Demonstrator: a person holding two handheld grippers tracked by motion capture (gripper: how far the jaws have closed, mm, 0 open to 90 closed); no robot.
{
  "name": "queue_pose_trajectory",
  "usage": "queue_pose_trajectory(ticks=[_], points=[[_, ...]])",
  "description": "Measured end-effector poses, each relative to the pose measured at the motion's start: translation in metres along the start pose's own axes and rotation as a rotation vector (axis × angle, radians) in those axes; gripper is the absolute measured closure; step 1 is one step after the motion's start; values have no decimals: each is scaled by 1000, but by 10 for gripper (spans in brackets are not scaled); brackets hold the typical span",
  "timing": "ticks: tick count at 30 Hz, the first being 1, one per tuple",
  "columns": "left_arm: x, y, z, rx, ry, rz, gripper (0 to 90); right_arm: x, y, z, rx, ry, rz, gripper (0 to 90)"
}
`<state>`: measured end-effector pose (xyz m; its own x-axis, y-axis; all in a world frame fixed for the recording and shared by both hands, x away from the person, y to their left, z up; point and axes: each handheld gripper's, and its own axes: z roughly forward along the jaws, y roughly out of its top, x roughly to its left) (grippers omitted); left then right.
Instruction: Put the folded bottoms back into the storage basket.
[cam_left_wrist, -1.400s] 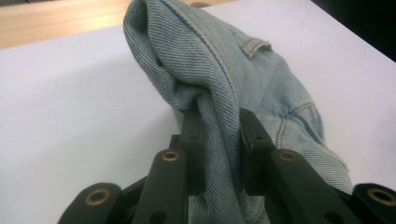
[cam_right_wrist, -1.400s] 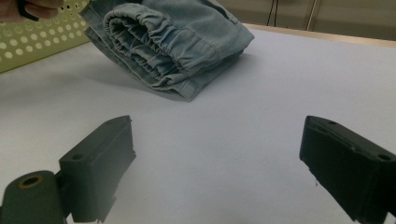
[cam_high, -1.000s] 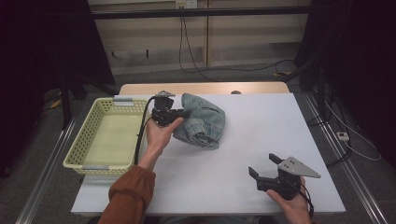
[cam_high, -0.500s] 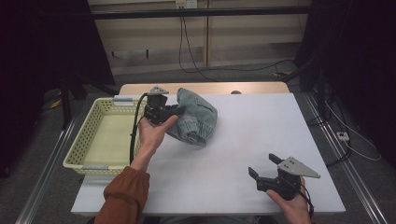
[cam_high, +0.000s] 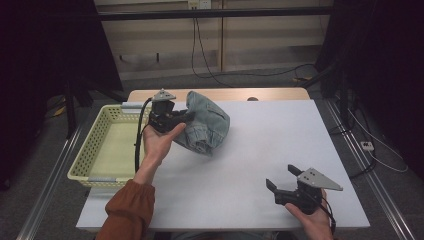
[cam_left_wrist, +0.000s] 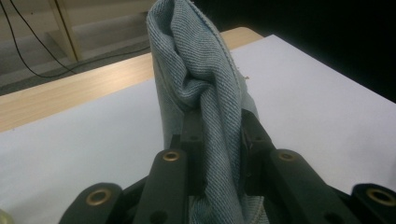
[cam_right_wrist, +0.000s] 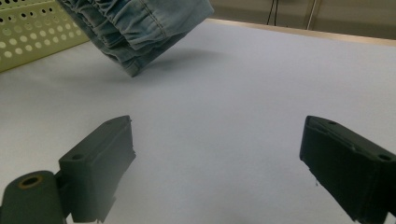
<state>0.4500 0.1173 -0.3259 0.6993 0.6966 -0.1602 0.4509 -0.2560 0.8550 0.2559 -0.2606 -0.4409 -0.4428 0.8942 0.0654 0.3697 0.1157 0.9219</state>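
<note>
At far left of the high view, a pale yellow perforated basket (cam_high: 107, 150) sits on the left edge of the white counter (cam_high: 260, 150), with nothing visible inside it.

Just right of the basket's far corner: left claw (cam_high: 182, 117), held in an upturned hand (cam_high: 161, 139) with a rust-coloured sleeve (cam_high: 125, 212) below. A black cable (cam_high: 138, 135) loops from it down along the basket side. Left claw is clenched on a fold of the denim garment (cam_high: 205, 125). The left gripper view confirms this: both jaws pinch a twisted bunch of light blue denim (cam_left_wrist: 205, 93), which rises upright above them.

The garment hangs to the right of the left claw, over the left-centre of the counter. In the right gripper view its gathered hem (cam_right_wrist: 135, 28) is lifted off the surface, with a shadow on the counter beneath it; the lowest corner is tilted downward. Whether any part touches the counter cannot be told.

Centre of the counter: bare white surface.

Near right corner: right claw (cam_high: 283, 179), held in the person's other hand, well apart from the garment. Released: jaws stand wide apart with nothing between them, the counter showing through the gap in the right gripper view (cam_right_wrist: 217, 163).
</note>
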Motion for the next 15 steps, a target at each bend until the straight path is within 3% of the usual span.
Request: queue_pose_trajectory(ticks=[15], points=[[-5,10,-35,-33,10,57,757,0,0,0,-4,1,-1,98]])
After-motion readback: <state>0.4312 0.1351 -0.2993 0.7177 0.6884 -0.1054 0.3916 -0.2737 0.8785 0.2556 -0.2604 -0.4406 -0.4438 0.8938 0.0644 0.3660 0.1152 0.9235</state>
